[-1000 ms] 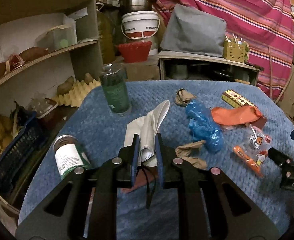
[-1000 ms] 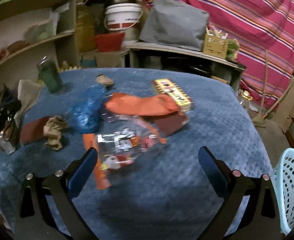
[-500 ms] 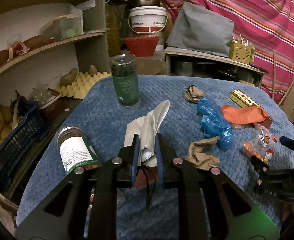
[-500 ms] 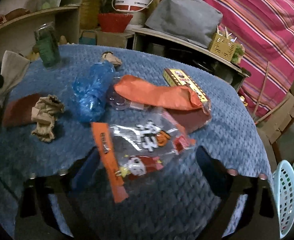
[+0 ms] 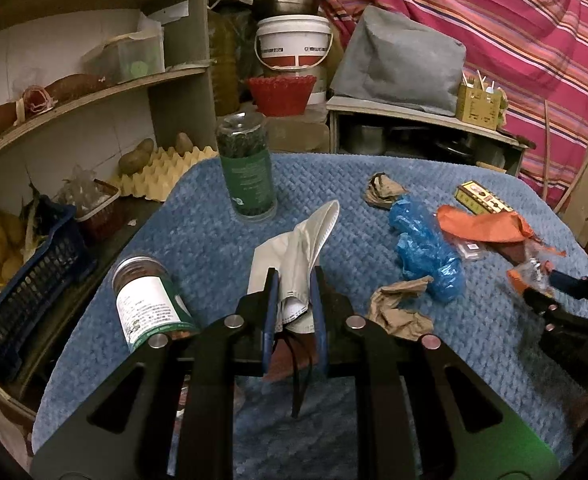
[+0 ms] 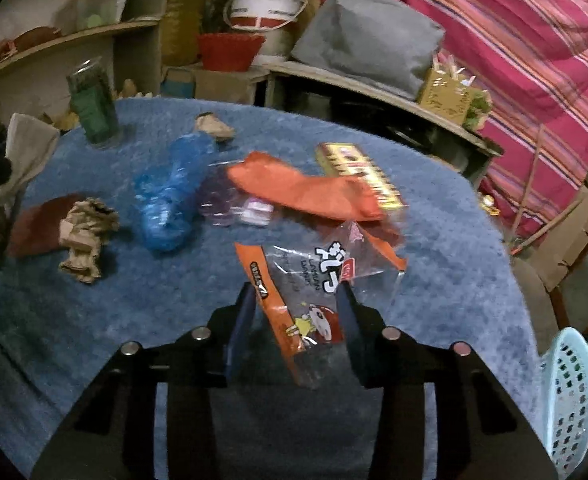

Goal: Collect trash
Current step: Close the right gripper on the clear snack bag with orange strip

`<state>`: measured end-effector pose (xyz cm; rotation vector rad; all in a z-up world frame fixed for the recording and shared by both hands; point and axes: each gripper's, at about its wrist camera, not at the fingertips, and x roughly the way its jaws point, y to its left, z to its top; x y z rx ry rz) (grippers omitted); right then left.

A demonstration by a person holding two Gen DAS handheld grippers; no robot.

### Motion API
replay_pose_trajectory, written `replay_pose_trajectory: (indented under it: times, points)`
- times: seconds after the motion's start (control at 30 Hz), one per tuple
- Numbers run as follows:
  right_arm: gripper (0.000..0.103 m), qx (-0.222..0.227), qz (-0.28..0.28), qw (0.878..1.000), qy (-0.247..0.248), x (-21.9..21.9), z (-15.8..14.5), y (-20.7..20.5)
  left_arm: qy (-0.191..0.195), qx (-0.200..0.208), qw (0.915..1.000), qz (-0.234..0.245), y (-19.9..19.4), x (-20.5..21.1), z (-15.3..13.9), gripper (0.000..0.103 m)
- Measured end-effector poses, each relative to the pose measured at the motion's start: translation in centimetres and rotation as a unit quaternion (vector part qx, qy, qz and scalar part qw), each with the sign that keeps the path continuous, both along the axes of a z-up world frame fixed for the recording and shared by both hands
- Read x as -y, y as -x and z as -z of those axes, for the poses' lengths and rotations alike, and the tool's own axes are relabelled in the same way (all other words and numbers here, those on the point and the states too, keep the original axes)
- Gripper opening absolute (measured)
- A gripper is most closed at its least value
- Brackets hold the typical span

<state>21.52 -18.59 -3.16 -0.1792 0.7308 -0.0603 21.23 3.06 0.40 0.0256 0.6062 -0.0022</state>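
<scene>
My left gripper (image 5: 294, 280) is shut on a grey face mask (image 5: 297, 248) and holds it above the blue table cover (image 5: 198, 240). My right gripper (image 6: 297, 296) has closed around a clear and orange snack wrapper (image 6: 313, 280); its jaws touch the wrapper's sides. On the cover lie a blue plastic bag (image 6: 170, 192), crumpled brown paper (image 6: 86, 236), a second brown paper ball (image 6: 214, 128), an orange wrapper (image 6: 305, 192) and a yellow box (image 6: 357, 172). The right gripper also shows at the right edge of the left wrist view (image 5: 557, 292).
A green jar (image 5: 248, 172) stands at the back left of the table. A jar with a white label (image 5: 150, 304) lies near the left edge. A light blue basket (image 6: 573, 396) sits off the table at the right. Shelves with potatoes stand at the left.
My right gripper moved forward over the snack wrapper and closed from wide open onto it. My left gripper still holds the mask and has risen slightly.
</scene>
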Motion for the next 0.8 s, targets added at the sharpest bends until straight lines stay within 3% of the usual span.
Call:
replay_pose_trajectory:
  times: [0.2,0.53,0.8]
  points:
    - [0.040,0.015,0.027,0.999,-0.025,3.9,-1.2,0.9,-0.001,0.005,1.0000,0.004,0.1,0.9,-0.3,0.015]
    - [0.025,0.017,0.034,0.996,-0.075,8.6,-1.3,1.7,-0.012,0.014,0.9998,0.010,0.1,2.7,-1.0,0.015]
    - [0.023,0.033,0.040,0.993,-0.110,12.0,-2.2,3.4,-0.012,0.037,0.9989,0.024,1.0,5.1,-3.1,0.015]
